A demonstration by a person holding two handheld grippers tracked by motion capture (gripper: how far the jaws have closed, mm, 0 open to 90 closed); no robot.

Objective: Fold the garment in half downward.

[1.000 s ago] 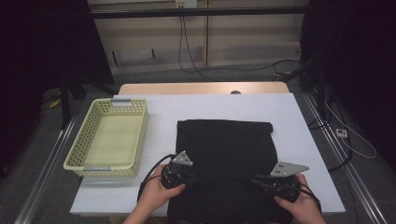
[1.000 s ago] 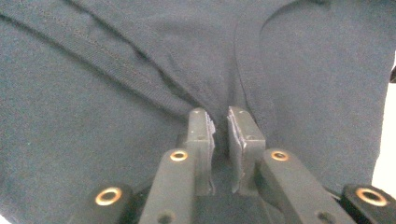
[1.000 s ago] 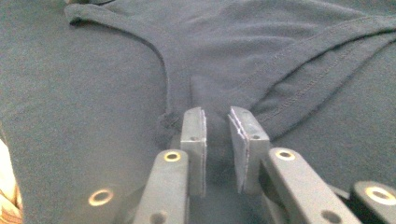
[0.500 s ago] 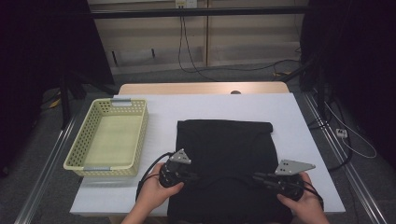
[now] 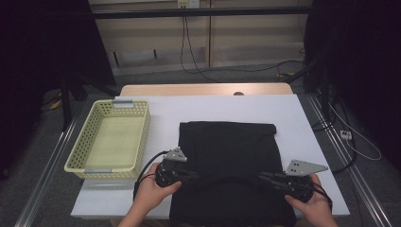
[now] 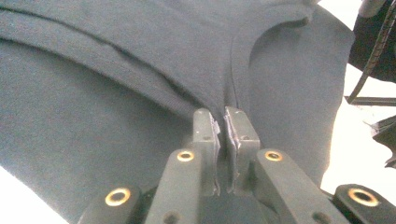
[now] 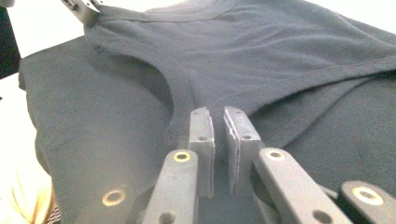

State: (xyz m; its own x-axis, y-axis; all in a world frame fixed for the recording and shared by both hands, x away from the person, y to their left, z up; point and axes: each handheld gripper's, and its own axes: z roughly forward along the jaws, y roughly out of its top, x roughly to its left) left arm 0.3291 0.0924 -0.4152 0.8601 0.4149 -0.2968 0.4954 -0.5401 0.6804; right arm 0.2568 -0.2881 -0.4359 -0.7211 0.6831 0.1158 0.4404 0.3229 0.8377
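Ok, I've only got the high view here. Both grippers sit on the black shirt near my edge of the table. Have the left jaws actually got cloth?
Observer: Yes. The left gripper is shut on a raised ridge of the black shirt.
Operator: And the right one?
Observer: The right gripper is pinching a fold of it too.
Operator: Which part of the shirt?
Observer: A curved hemmed opening, maybe the neckline, runs to those jaws.

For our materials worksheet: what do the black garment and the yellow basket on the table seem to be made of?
The black garment looks like soft matte knit fabric, probably cotton jersey: it creases, drapes and shows stitched hems. The pale yellow rectangular basket looks like moulded plastic with a slight sheen: stiff walls pierced by an even lattice of holes.
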